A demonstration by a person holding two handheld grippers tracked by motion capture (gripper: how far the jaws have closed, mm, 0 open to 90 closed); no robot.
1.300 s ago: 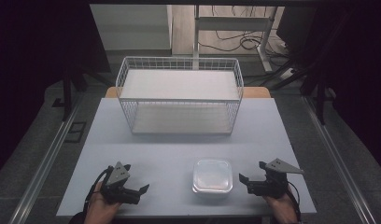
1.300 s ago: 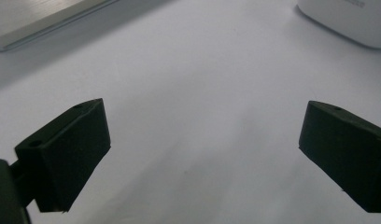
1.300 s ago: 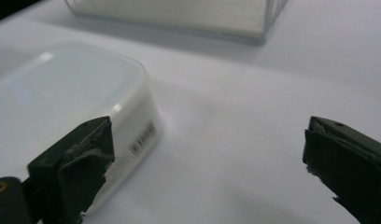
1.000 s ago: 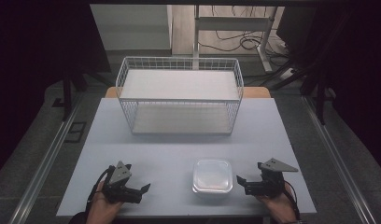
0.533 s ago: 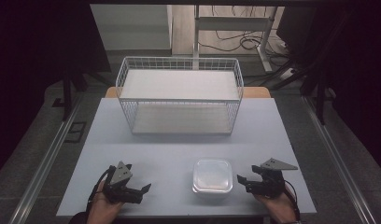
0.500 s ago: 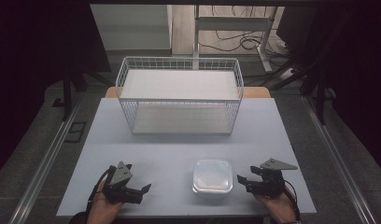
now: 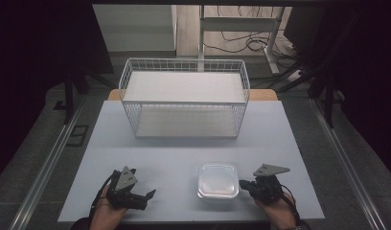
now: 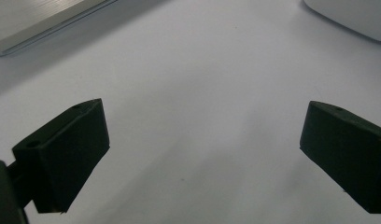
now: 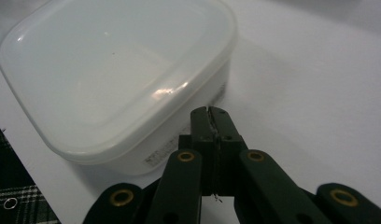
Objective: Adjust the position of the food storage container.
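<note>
Little changed over the last second: right hand-held gripper (image 7: 245, 185) nudged a touch closer to the lidded plastic container (image 7: 218, 180), now just beside its right wall, jaws pressed fully together and gripping nothing. Left hand-held gripper (image 7: 146, 195) unmoved, well left of the container, jaws spread wide over bare desk (image 7: 174, 153) and empty. Container itself unshifted, near the desk's front edge, well in front of the wire basket (image 7: 184, 98); probably only an approach, no grasp begun.
</note>
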